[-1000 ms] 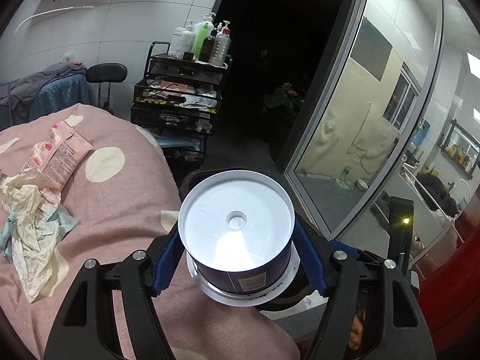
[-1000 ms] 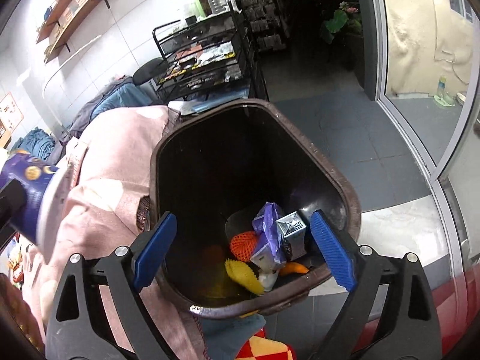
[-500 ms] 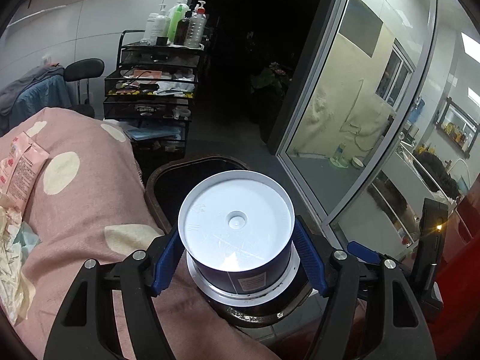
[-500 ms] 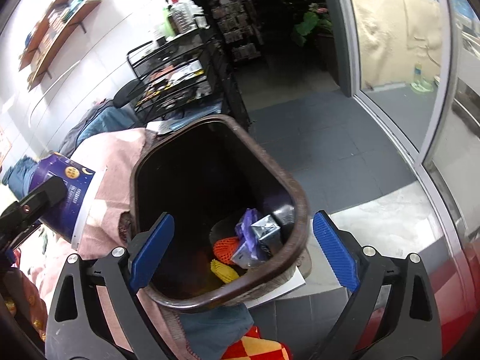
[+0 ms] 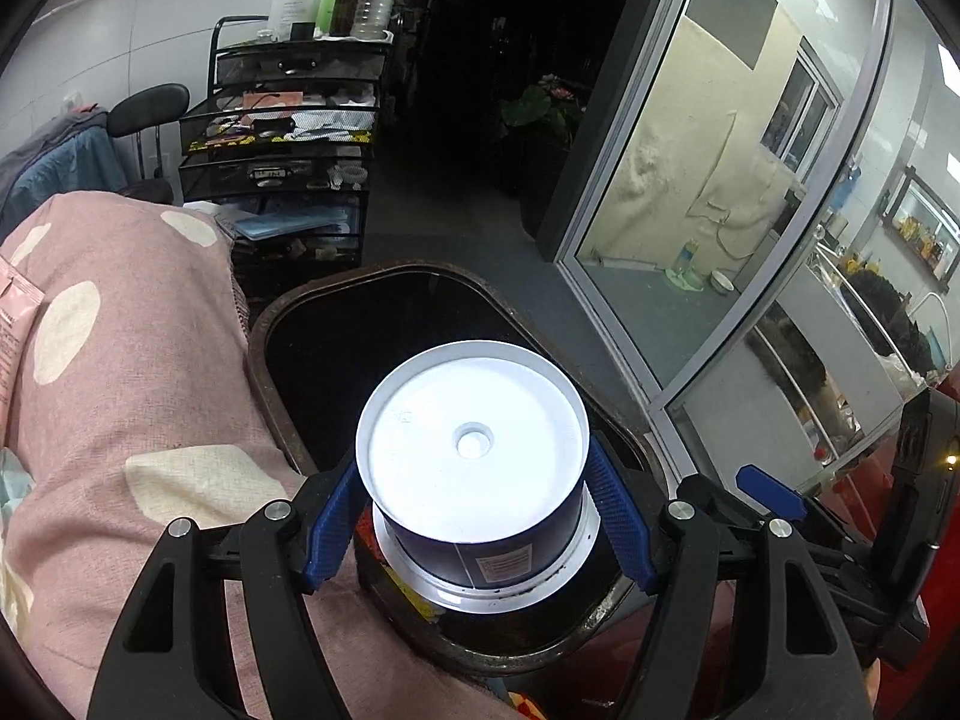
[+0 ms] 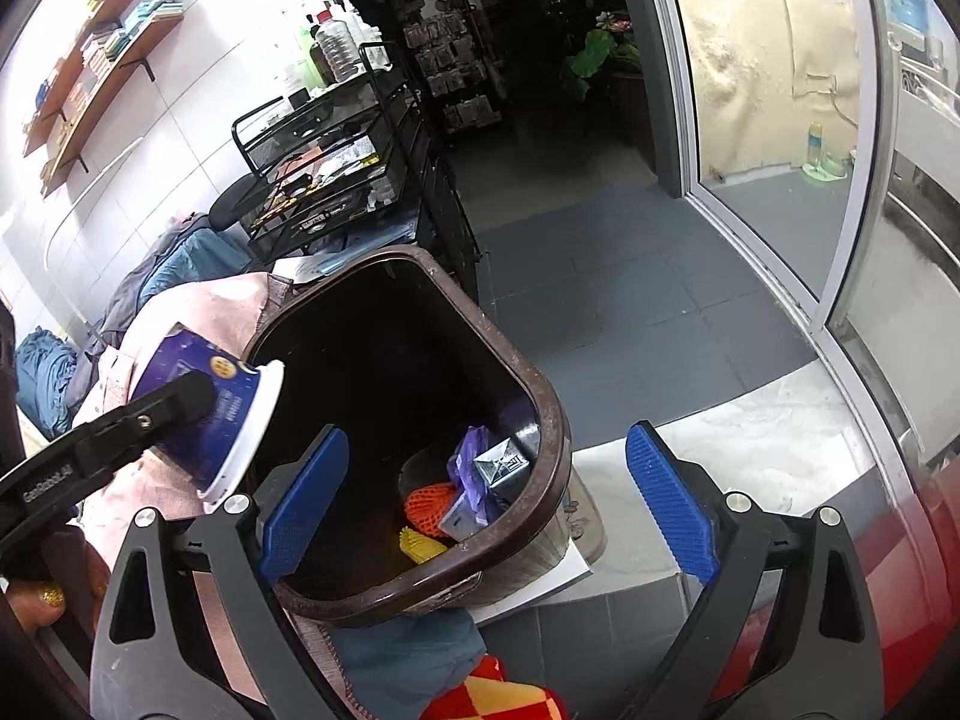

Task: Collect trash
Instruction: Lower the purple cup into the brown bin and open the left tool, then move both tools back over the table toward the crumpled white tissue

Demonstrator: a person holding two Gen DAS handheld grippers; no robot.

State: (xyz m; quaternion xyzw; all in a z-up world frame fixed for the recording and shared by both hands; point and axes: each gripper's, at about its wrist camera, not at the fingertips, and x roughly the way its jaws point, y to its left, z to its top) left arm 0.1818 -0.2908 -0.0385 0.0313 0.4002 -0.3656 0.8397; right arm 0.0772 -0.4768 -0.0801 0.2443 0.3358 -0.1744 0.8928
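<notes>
Item: round dark-blue paper tub with white flanged rim and white base (image 5: 474,468); held upside-down, white base toward the left wrist camera, rim away from it.

Holder: left gripper (image 5: 474,516); both blue ribbed pads (image 5: 327,525) clenched against the tub's side wall; grasp looks firm.

Location: at the near-left edge of the brown oval plastic waste bin (image 5: 270,384); in the right wrist view the tub (image 6: 207,414) lies tilted, rim end pointing at the bin (image 6: 549,420), mostly above the pink spotted cover (image 5: 120,372) just beside the rim; whether it sits fully over the opening I cannot tell.

Axis: tub's long axis slants down toward the bin's mouth; bin lies ahead of and below the left gripper.

Other hand: right gripper (image 6: 489,510) released, jaws wide, nothing between them; it hovers above the bin's near rim.

Nearer hand: the left, already carrying.

Bin contents: orange mesh ball (image 6: 429,507), yellow piece (image 6: 420,543), purple wrapper (image 6: 471,459), grey carton (image 6: 501,465).

Appearance: tub printed, small label near the rim; looks light and rigid.
</notes>
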